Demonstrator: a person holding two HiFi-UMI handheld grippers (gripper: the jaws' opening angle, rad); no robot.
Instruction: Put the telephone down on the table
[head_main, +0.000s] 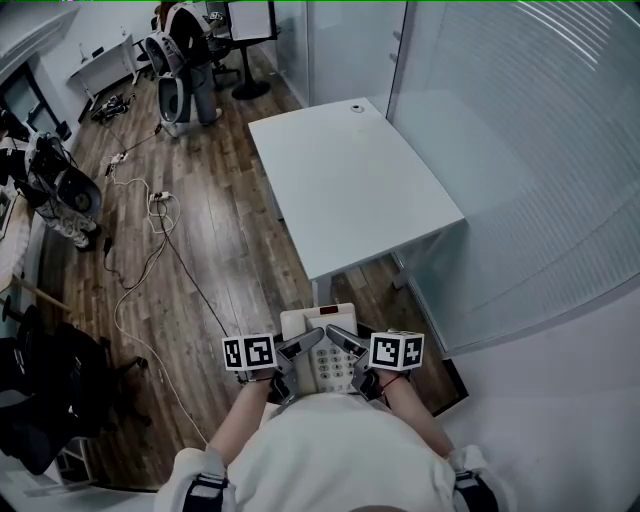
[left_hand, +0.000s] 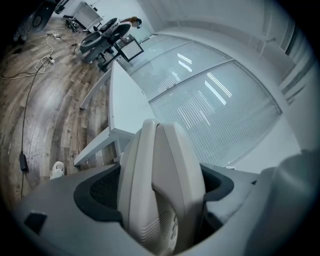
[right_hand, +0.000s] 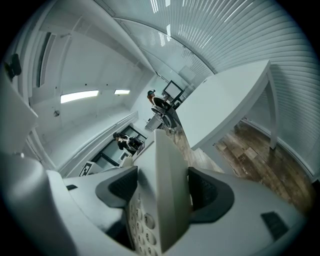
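A cream desk telephone (head_main: 320, 345) with a keypad is held in the air close to the person's chest, above the wooden floor. My left gripper (head_main: 300, 348) is shut on its left side, where the handset (left_hand: 160, 185) fills the space between the jaws. My right gripper (head_main: 345, 345) is shut on the phone's right edge (right_hand: 162, 195), keypad buttons showing beside the jaws. The white table (head_main: 350, 180) stands ahead, its near edge a short way beyond the phone, also seen in the left gripper view (left_hand: 125, 105) and the right gripper view (right_hand: 225, 100).
A frosted glass wall (head_main: 510, 150) runs along the table's right side. A small round object (head_main: 357, 108) lies at the table's far end. Cables (head_main: 150, 250) trail over the wooden floor at left. Machines (head_main: 60, 190) and a person (head_main: 195, 50) stand far off.
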